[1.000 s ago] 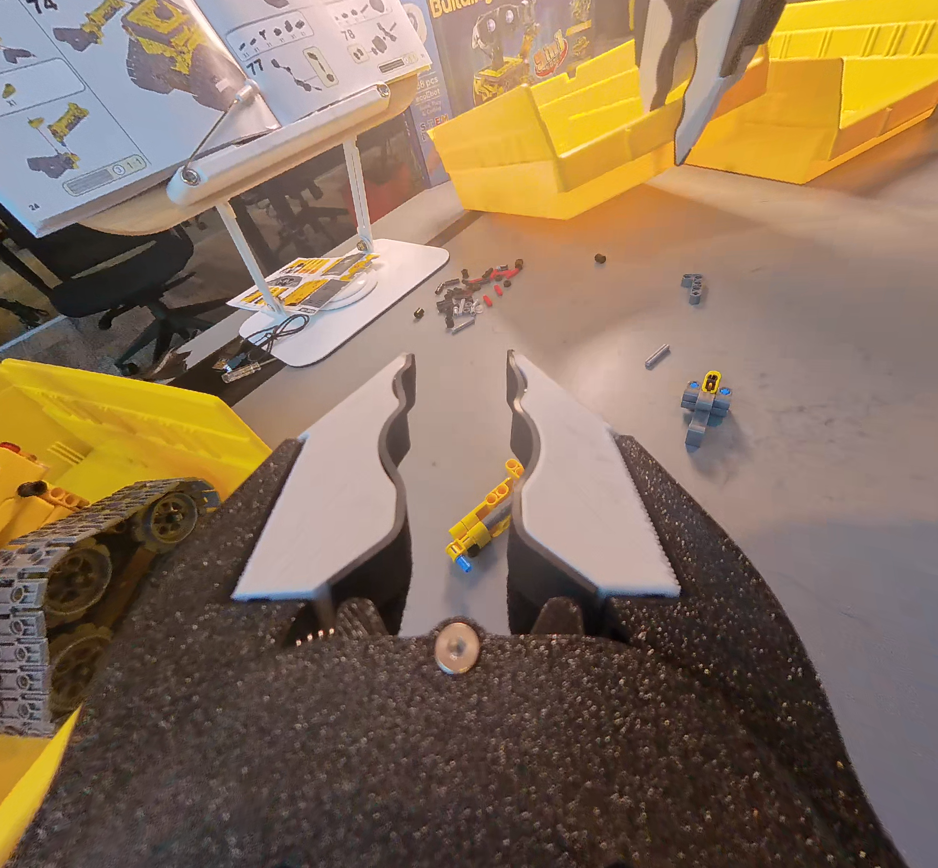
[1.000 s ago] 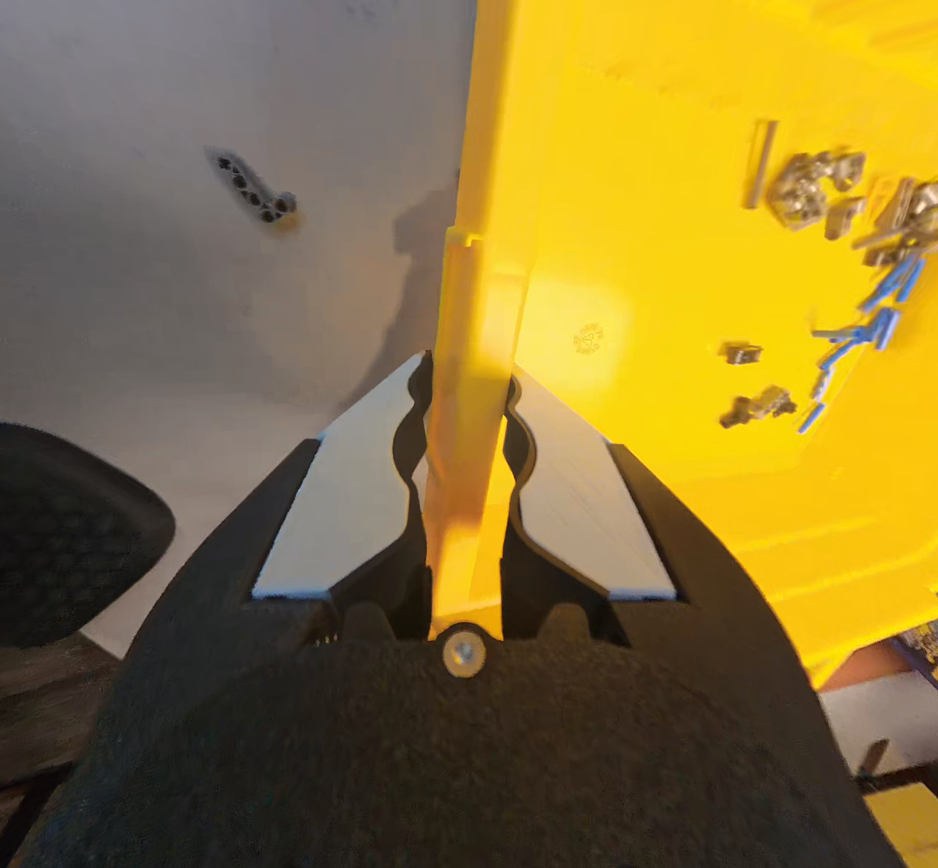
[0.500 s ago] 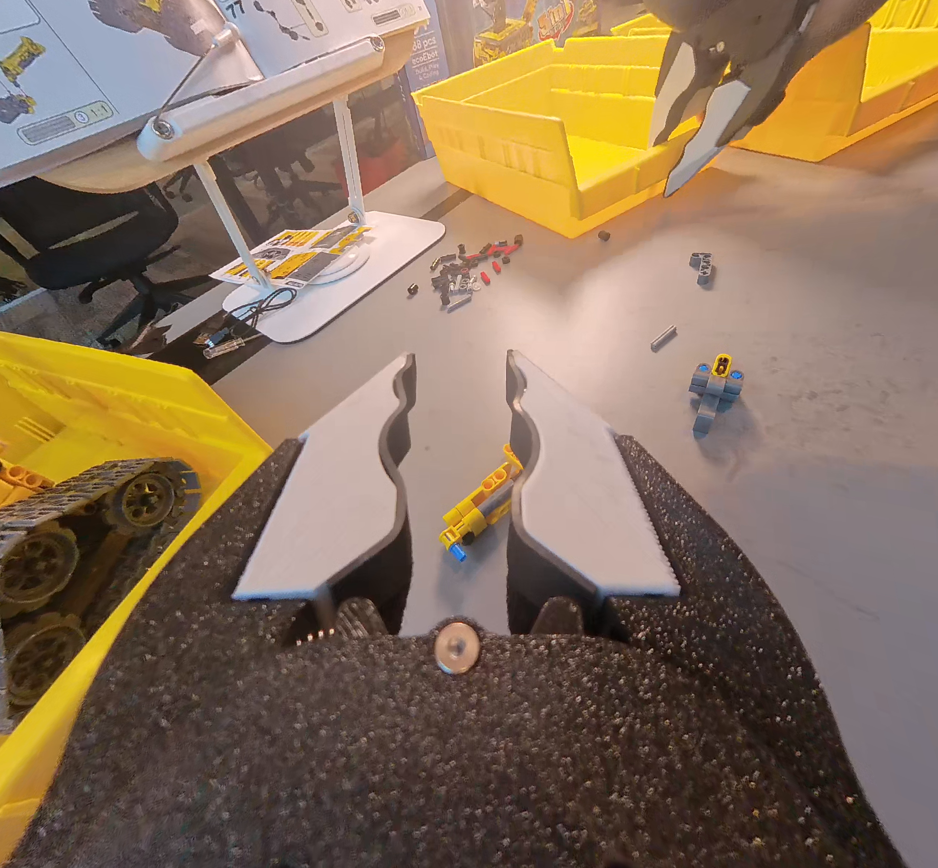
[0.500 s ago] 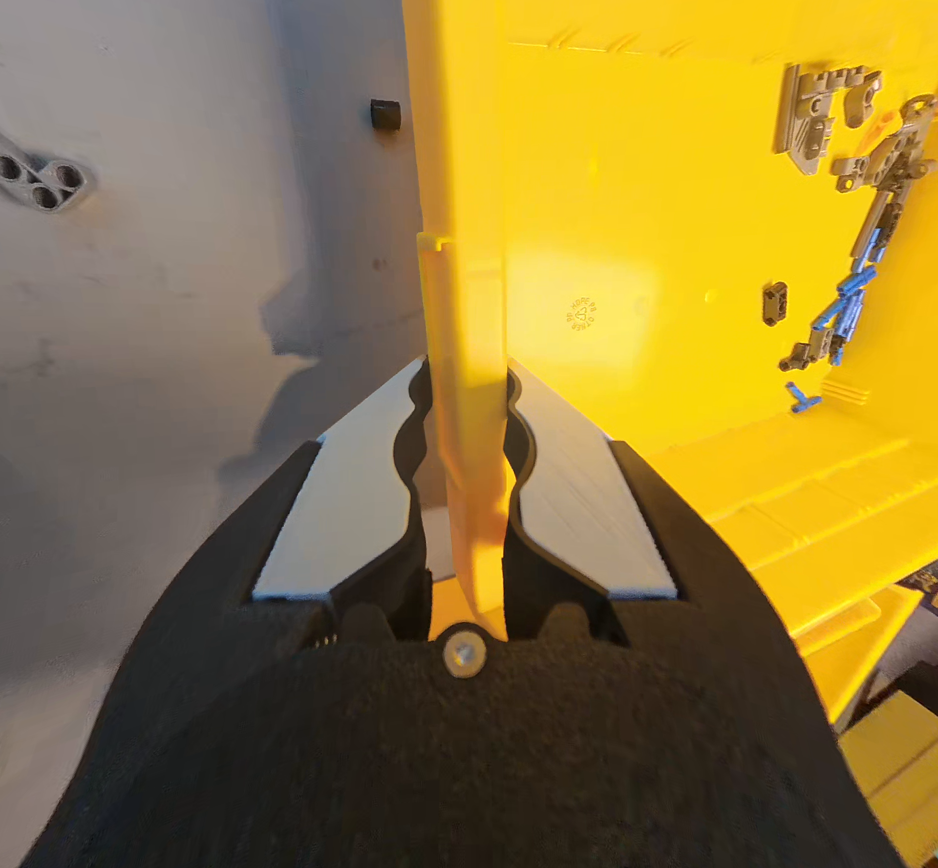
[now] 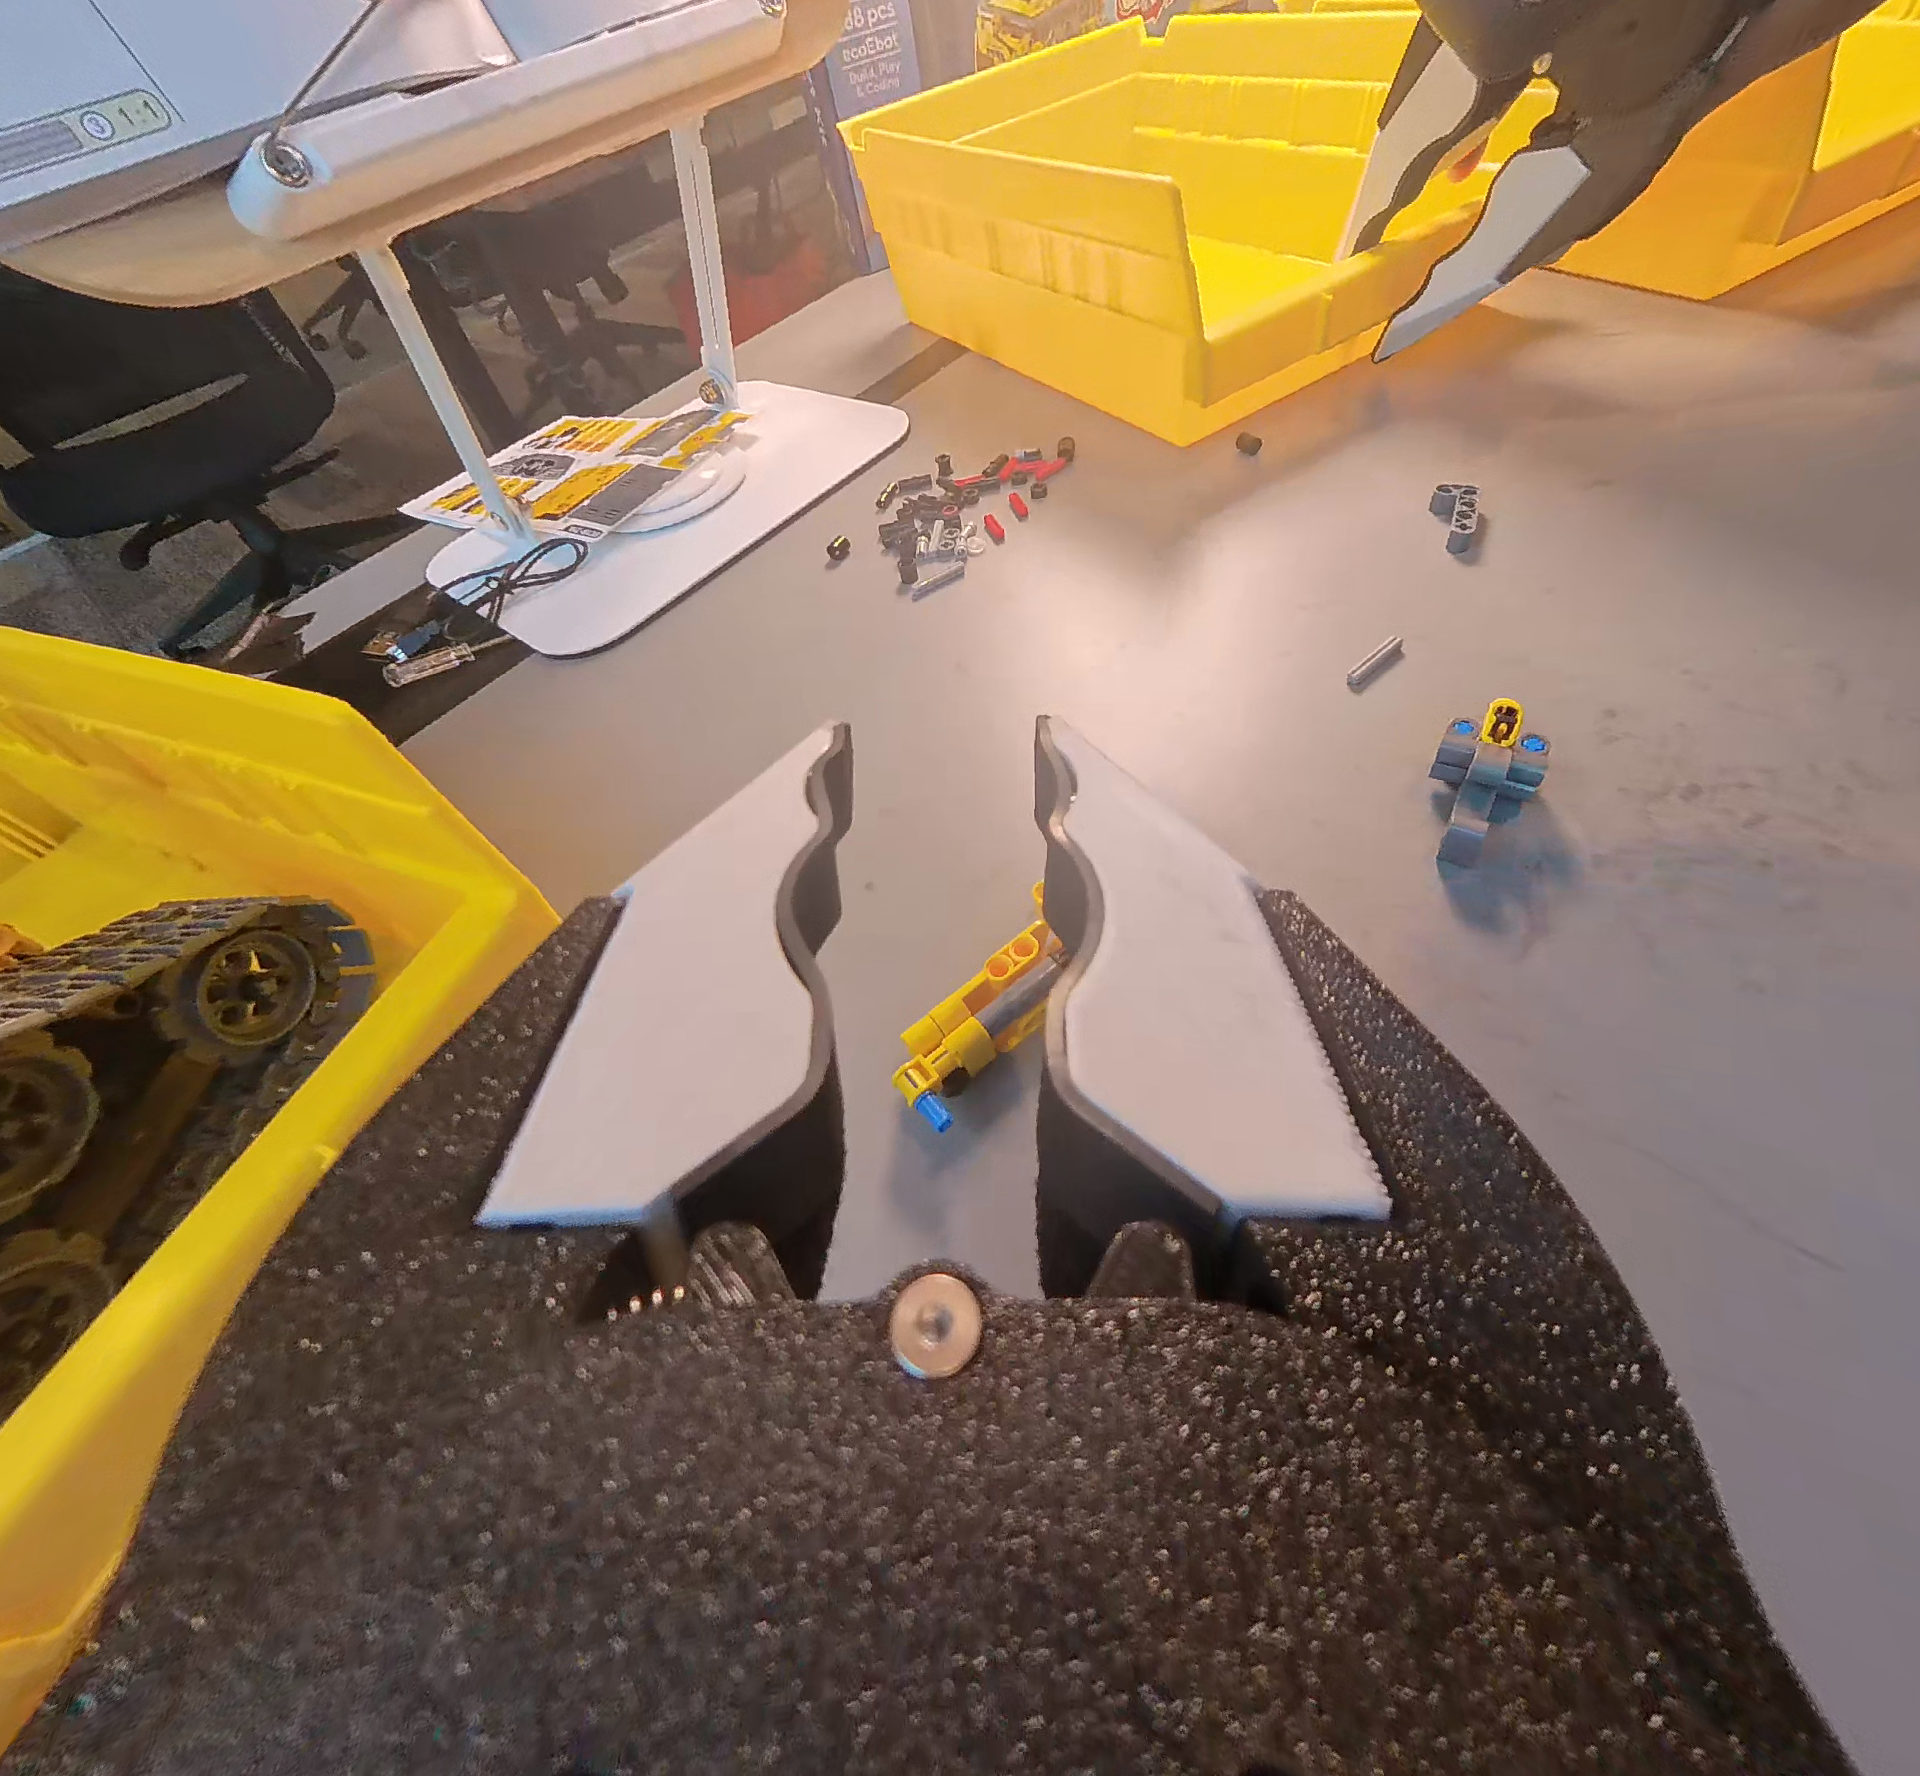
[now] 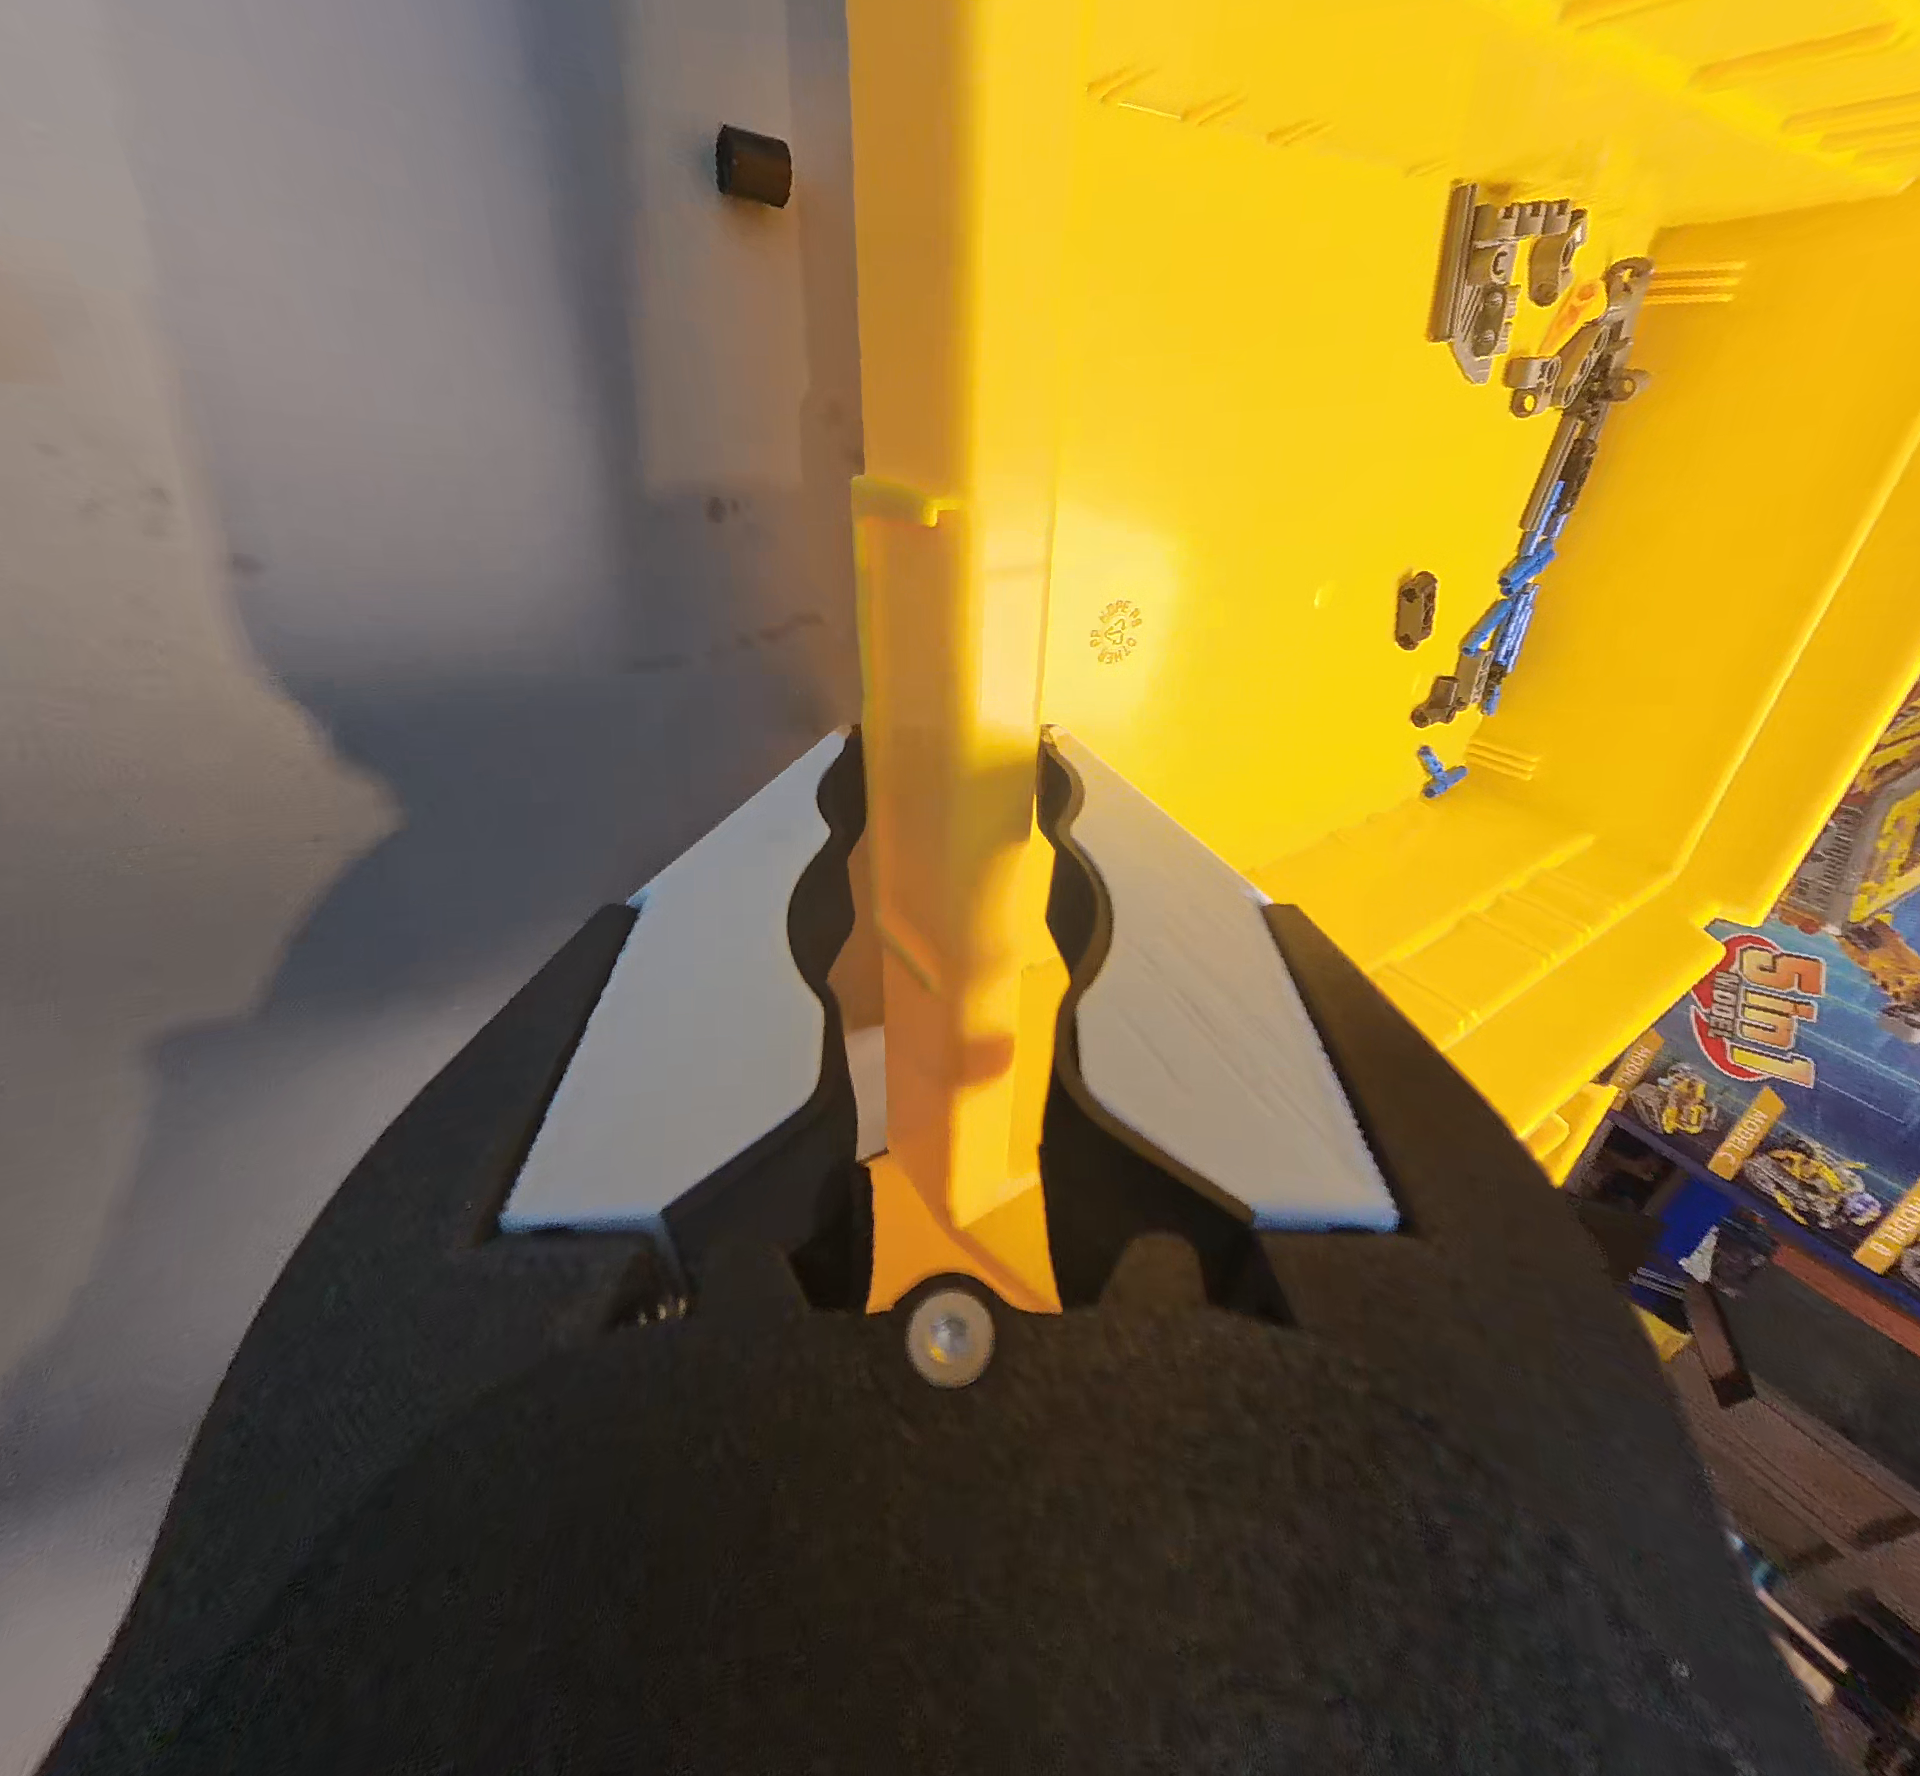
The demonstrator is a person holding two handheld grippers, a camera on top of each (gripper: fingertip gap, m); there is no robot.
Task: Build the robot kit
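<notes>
My right gripper (image 6: 948, 739) is shut on the side wall (image 6: 956, 583) of a yellow bin (image 6: 1247, 376), one finger inside and one outside. Several grey and blue small parts (image 6: 1538, 500) lie at the bin's far side. In the left wrist view the same gripper (image 5: 1369, 301) pinches the bin (image 5: 1039, 272), which sits flat on the grey table. My left gripper (image 5: 940, 739) is open and empty above the table. A small yellow, grey and blue brick assembly (image 5: 982, 1009) lies on the table between its fingers, close to the right finger.
A white book stand (image 5: 499, 95) with an open instruction booklet stands at the back left. A pile of small parts (image 5: 956, 511), a grey beam (image 5: 1460, 511), a grey axle (image 5: 1374, 661) and a grey-blue assembly (image 5: 1486, 781) lie on the table. A tracked vehicle (image 5: 208, 988) sits in a yellow bin at left. The tips of one gripper are about 35 cm away from the tips of the other.
The right gripper has carried the yellow bin from a tilted, lifted pose down flat onto the table, closer to the parts pile. The parts inside slid. The left gripper stays open.
</notes>
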